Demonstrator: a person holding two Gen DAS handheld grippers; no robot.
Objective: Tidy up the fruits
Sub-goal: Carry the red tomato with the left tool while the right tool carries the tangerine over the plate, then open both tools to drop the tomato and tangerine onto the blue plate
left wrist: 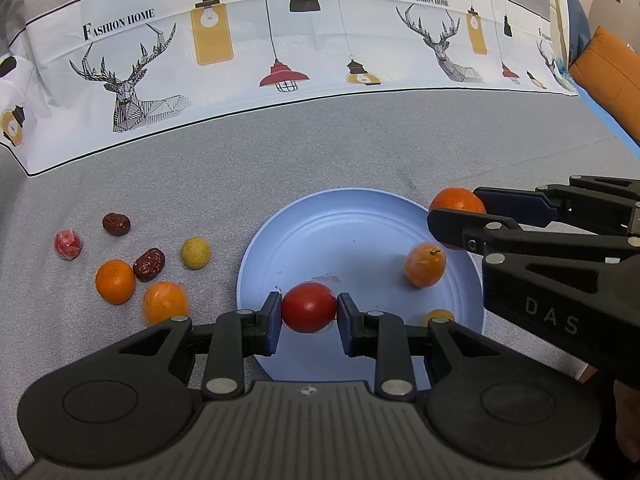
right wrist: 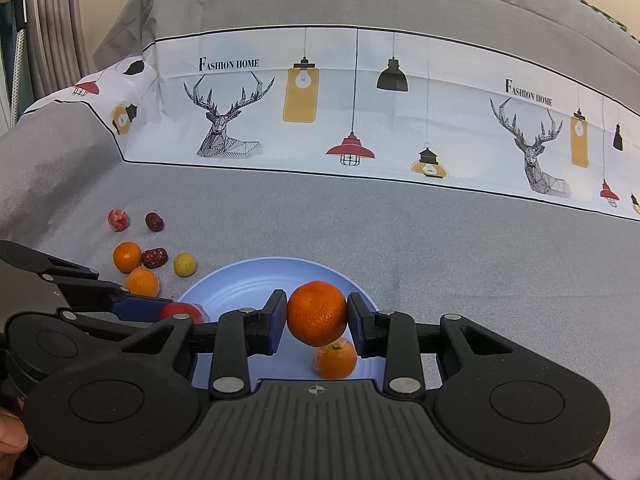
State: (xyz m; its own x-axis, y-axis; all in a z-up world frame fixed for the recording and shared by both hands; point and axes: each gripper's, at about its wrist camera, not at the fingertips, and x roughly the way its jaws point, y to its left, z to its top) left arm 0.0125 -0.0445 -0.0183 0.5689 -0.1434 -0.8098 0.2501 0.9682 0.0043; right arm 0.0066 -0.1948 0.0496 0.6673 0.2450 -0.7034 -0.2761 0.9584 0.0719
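Round orange tangerine (right wrist: 317,313) clamped in right gripper (right wrist: 317,316), red tomato (left wrist: 308,307) in left gripper (left wrist: 308,309); lower gently onto the pale blue plate (left wrist: 352,216) before letting go.

Grey tablecloth (left wrist: 360,148), white printed band (left wrist: 248,52) with deer and lamps, orange cushion (left wrist: 612,76)

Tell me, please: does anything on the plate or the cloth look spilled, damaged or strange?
Nothing looks spilled or damaged. The one small oddity is a scrap of clear wrapping lying loose on the blue plate, just behind the red fruit held in the left hand-held gripper.
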